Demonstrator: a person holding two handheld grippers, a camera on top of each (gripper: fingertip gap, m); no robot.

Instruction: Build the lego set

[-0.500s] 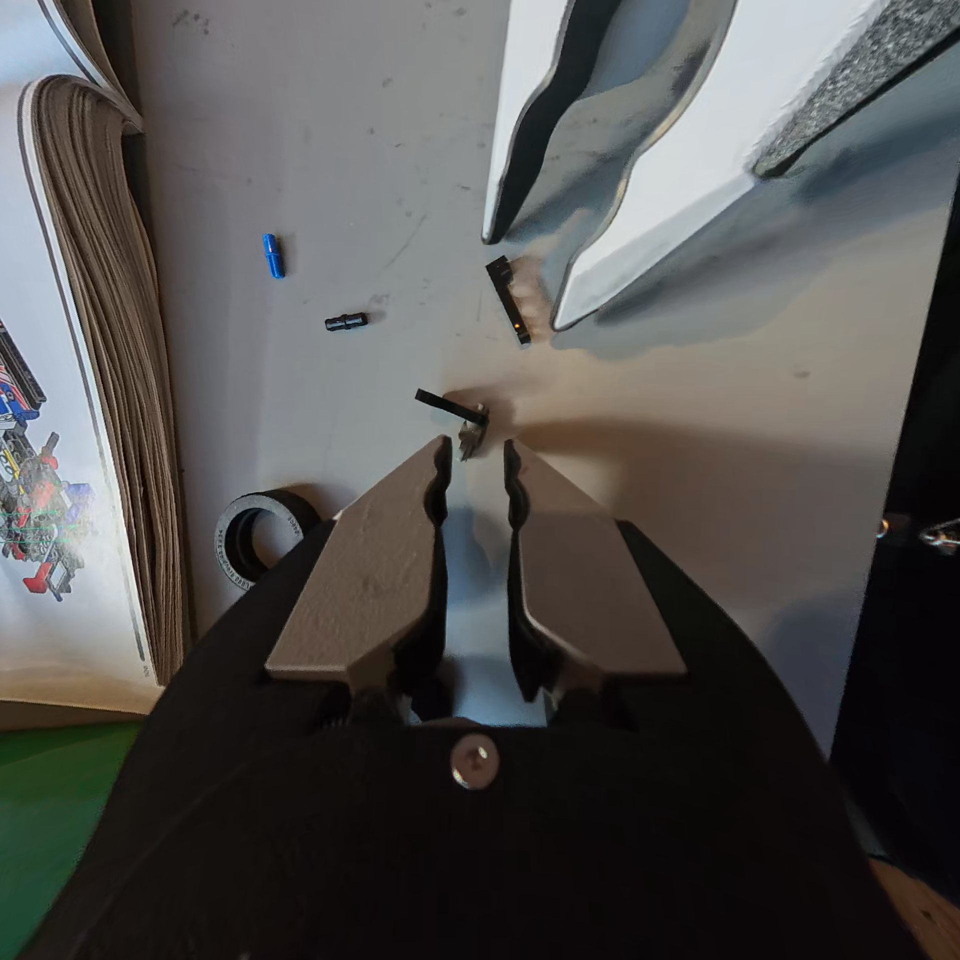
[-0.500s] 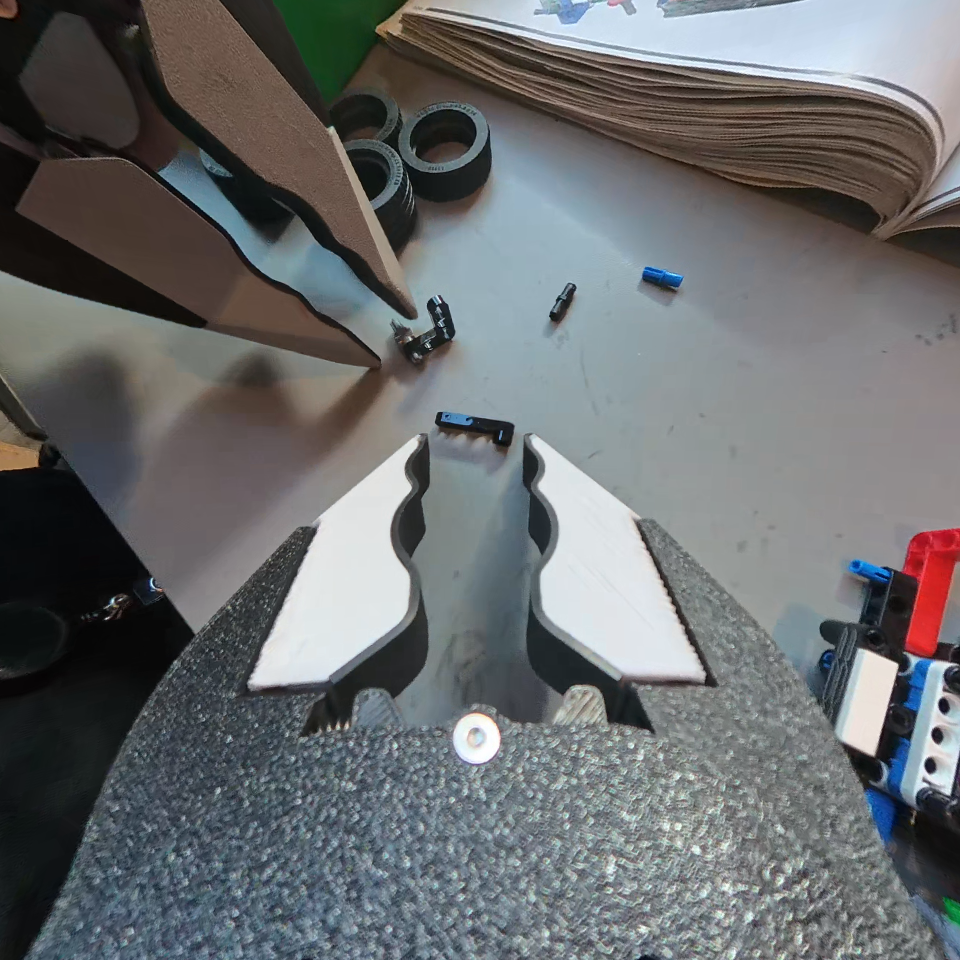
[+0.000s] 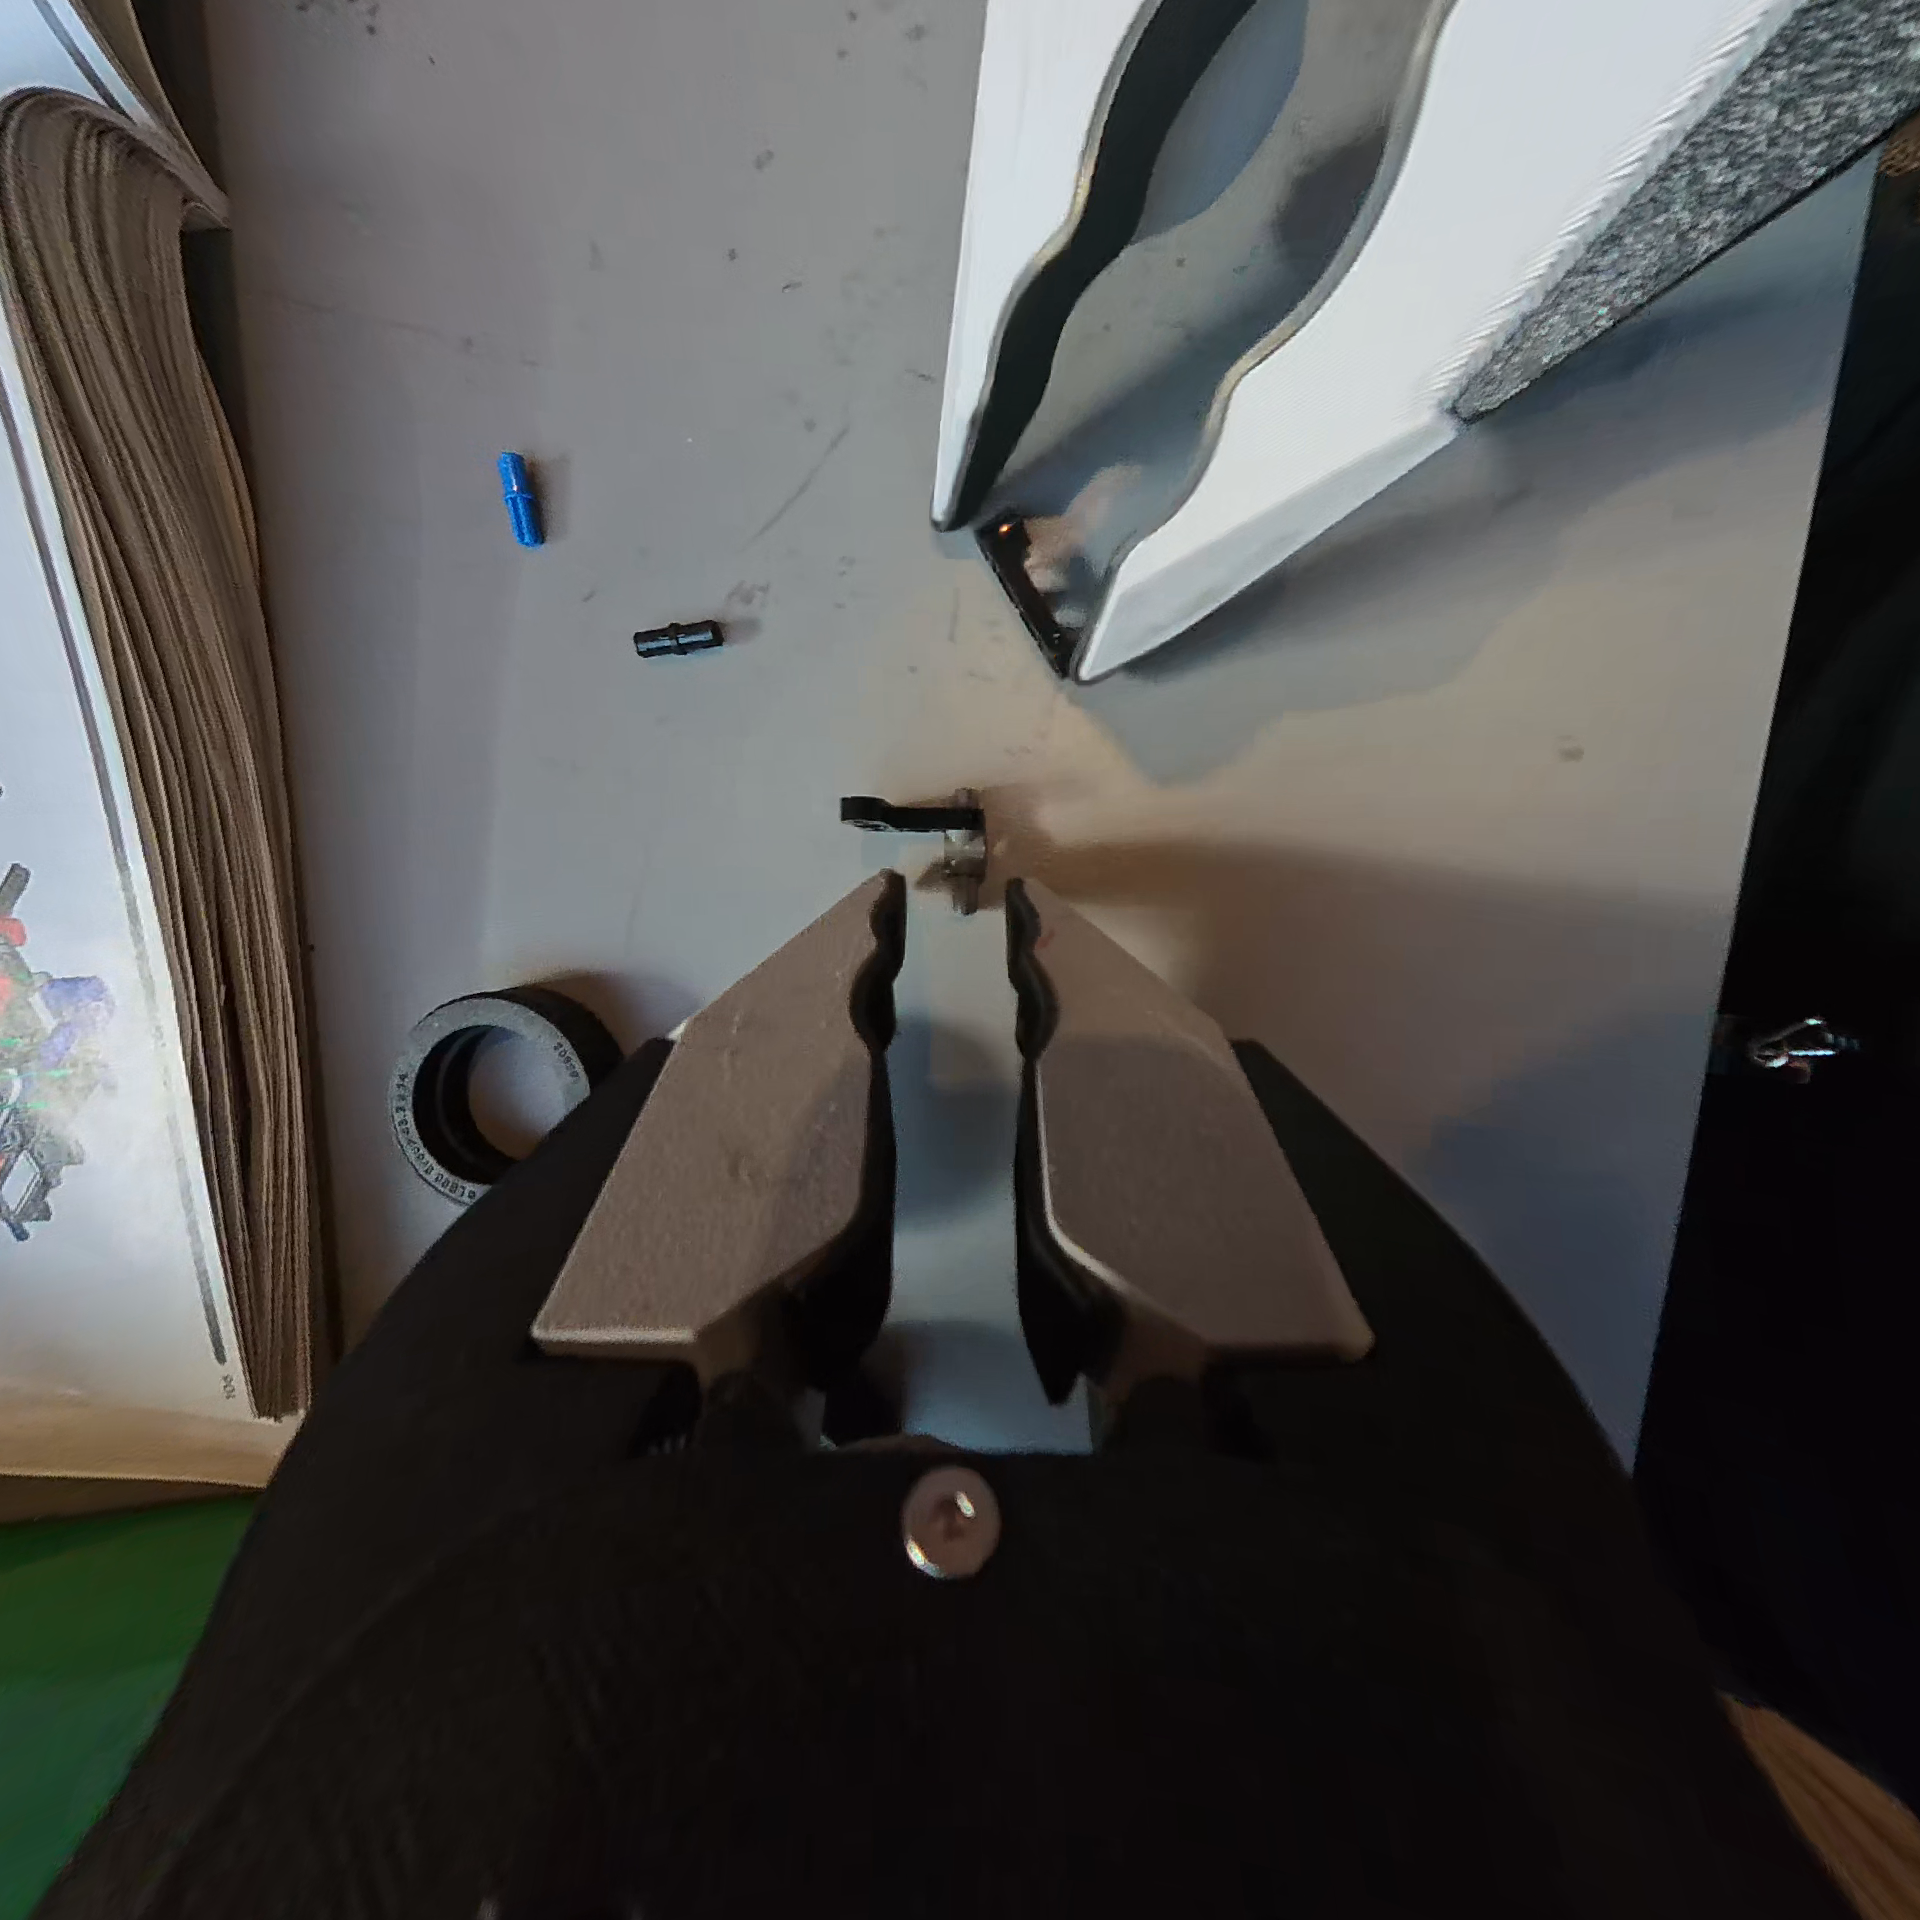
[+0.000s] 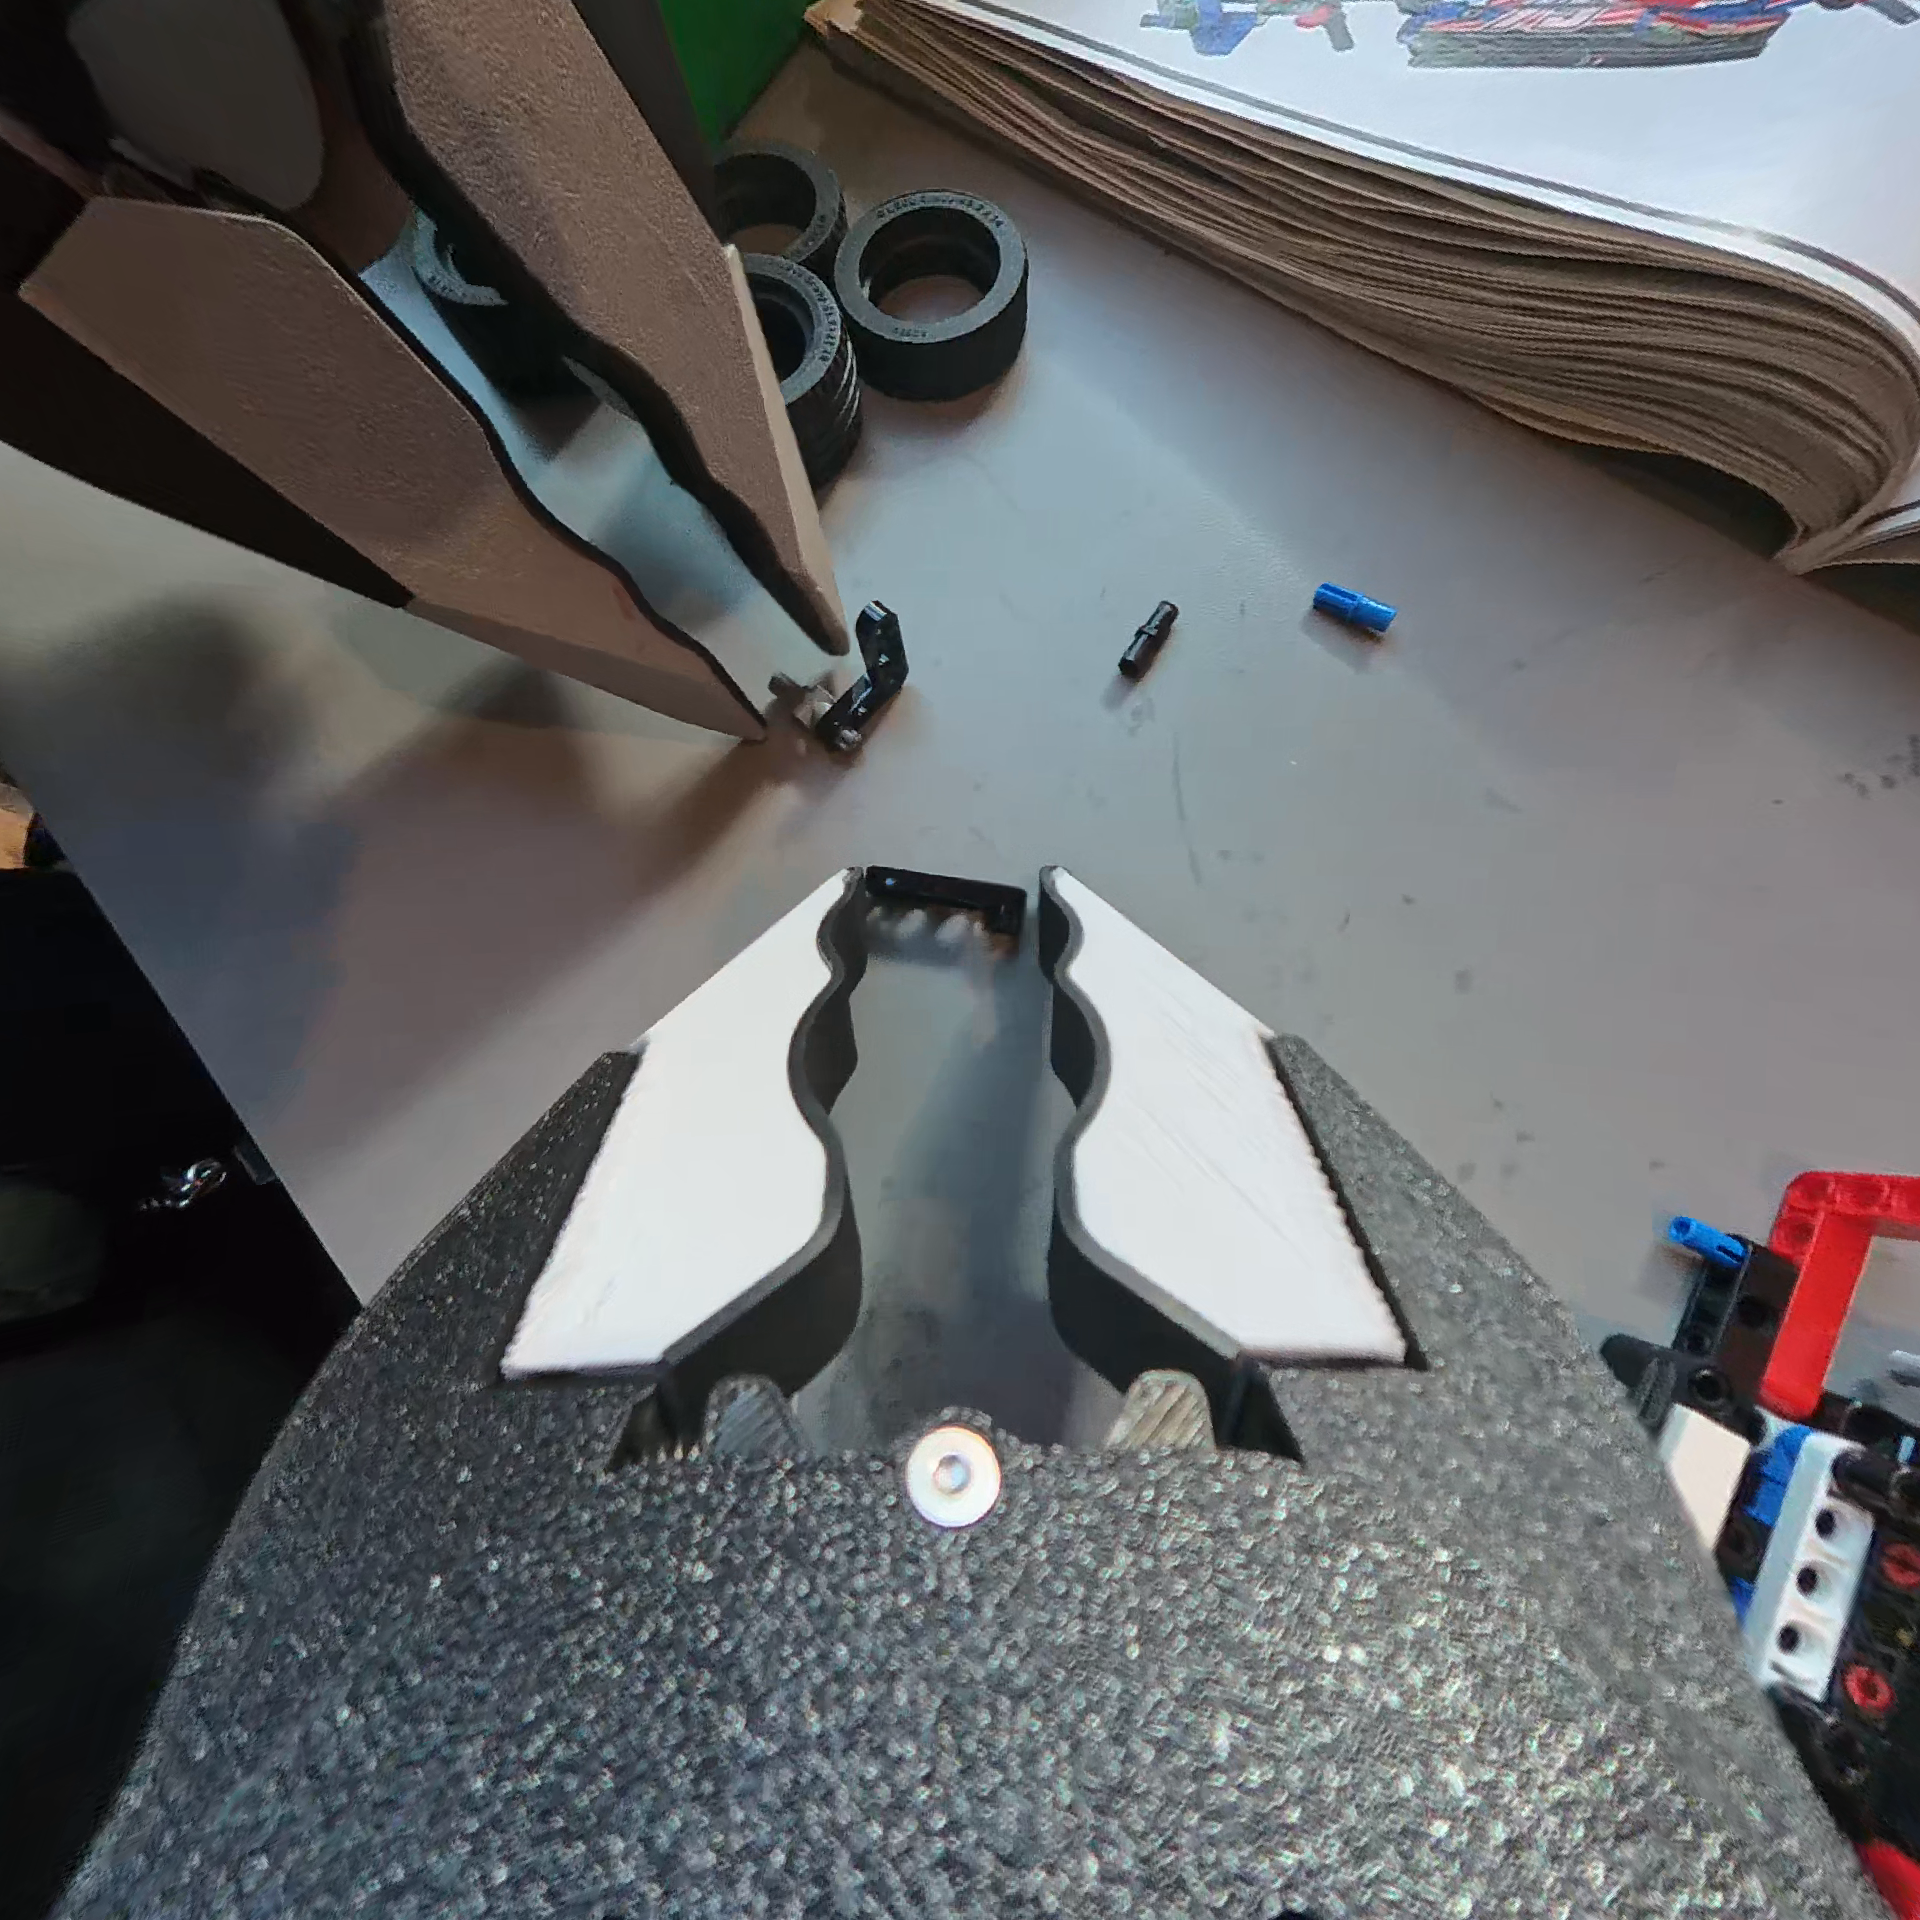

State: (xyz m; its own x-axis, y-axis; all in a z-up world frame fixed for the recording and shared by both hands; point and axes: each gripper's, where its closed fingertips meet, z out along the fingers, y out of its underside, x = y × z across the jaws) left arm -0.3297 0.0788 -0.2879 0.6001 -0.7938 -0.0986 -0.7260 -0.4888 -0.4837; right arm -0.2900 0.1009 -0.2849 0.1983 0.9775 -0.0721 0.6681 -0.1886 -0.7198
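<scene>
My right gripper (image 4: 948,883) has white fingers and is open. Its tips stand at the two ends of a short black beam (image 4: 943,888) that lies flat on the grey table (image 4: 1351,883). The left wrist view also shows that beam (image 3: 1023,592) between the white fingertips (image 3: 1086,665). My left gripper (image 3: 954,888) has grey-brown fingers and is open a little and empty. Just ahead of its tips lies a black L-shaped piece (image 3: 904,816) with a grey pin (image 3: 961,868). In the right wrist view the left gripper (image 4: 800,686) brackets that grey pin beside the L-shaped piece (image 4: 875,675).
A black pin (image 4: 1148,639) and a blue pin (image 4: 1351,608) lie loose on the table. Black tyres (image 4: 930,291) sit near the open instruction book (image 4: 1455,260). A partly built model (image 4: 1818,1455) stands at the right. The table edge (image 3: 1704,935) drops off to a dark area. There is about 5 cm between the tips of the two grippers. The black pin (image 4: 1148,639) is about 5 cm from my right fingertips. Look for it in the left wrist view (image 3: 681,629) too.
My right gripper has moved forward, so the black beam now lies between its tips, and its jaws have narrowed a little. The left gripper has hardly moved.
</scene>
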